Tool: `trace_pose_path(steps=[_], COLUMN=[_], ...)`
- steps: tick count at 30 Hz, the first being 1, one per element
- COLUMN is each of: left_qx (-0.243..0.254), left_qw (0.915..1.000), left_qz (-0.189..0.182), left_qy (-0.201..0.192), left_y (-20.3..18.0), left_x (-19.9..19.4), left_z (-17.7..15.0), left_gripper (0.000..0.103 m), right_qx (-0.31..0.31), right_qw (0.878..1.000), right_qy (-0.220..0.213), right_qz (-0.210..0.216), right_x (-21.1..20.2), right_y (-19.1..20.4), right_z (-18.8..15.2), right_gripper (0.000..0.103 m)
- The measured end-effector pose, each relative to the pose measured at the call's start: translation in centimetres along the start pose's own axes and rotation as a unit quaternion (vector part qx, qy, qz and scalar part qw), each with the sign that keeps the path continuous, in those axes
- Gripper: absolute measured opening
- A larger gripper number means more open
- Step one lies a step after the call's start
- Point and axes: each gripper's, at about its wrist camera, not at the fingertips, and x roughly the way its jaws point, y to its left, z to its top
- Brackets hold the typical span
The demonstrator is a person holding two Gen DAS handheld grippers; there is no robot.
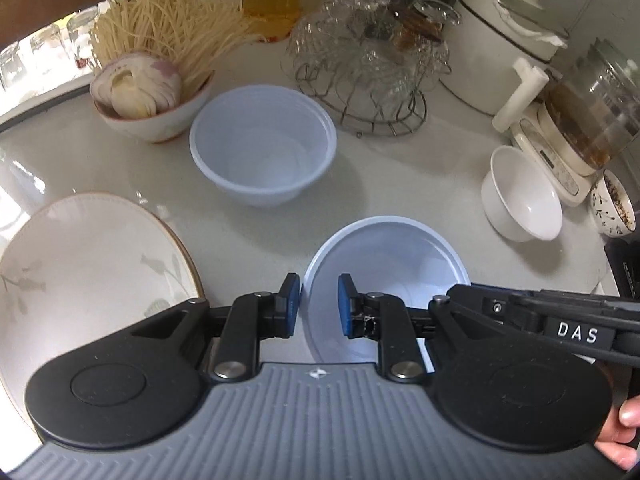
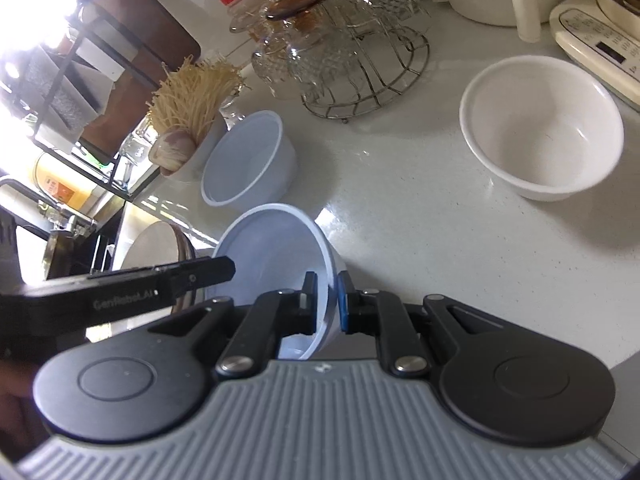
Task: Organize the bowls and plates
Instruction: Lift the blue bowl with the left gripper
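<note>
white counter (image 2: 440,240), "das" on right gripper (image 2: 326,304) gripping plastic bowl (image 2: 280,248)

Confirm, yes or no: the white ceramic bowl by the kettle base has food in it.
No, the white ceramic bowl shows only its bare inside, nothing in it.

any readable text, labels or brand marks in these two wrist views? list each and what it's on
"DAS": white letters on the black right gripper, seen in the left wrist view.
"GenRobot.AI": faint grey print on the black left gripper, seen in the right wrist view; the last letters are soft.
Control panel of the cream appliance: printed characters, too small to read.
Orange label on the yellow container: blurred, unreadable.
</note>
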Motion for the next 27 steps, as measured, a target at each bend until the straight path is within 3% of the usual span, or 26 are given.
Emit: trace_pose_path(steps=[11, 17, 19, 20, 24, 27], left_qx=[-0.020, -0.060, -0.064, -0.061, -0.043, -0.030], left_qw=[0.9996, 0.9982, 0.9980, 0.9982, 0.9990, 0.9991], left_qz=[0.021, -0.002, -0.002, 0.001, 0.005, -0.002], left_qy=[0.004, 0.008, 0.002, -0.002, -0.014, -0.029], left_y=[-0.4, 0.2, 0.5, 0.5, 0.6, 0.9], left_x=[0.5, 0.0, -0.5, -0.8, -2.4, -4.0], left_z=[-1.3, -1.7, -1.7, -1.7, -1.2, -0.9], left_gripper=[0.024, 0.026, 0.032, 0.033, 0.033, 0.033], right_qx=[-0.023, -0.025, -0.024, -0.025, -0.044, -0.056], right_qw=[0.999, 0.999, 0.999, 0.999, 0.999, 0.997], right_qy=[0.025, 0.022, 0.014, 0.007, -0.022, -0.042], right_qz=[-0.003, -0.005, -0.016, -0.018, -0.016, -0.029], right_x=[0.6, 0.1, -0.4, -0.7, -2.0, -2.9], right_y=[-0.4, -0.4, -0.3, -0.2, 0.7, 1.9], right_z=[-0.1, 0.1, 0.3, 0.4, 0.3, 0.2], right_gripper=[0.015, 0.016, 0.016, 0.018, 0.046, 0.046])
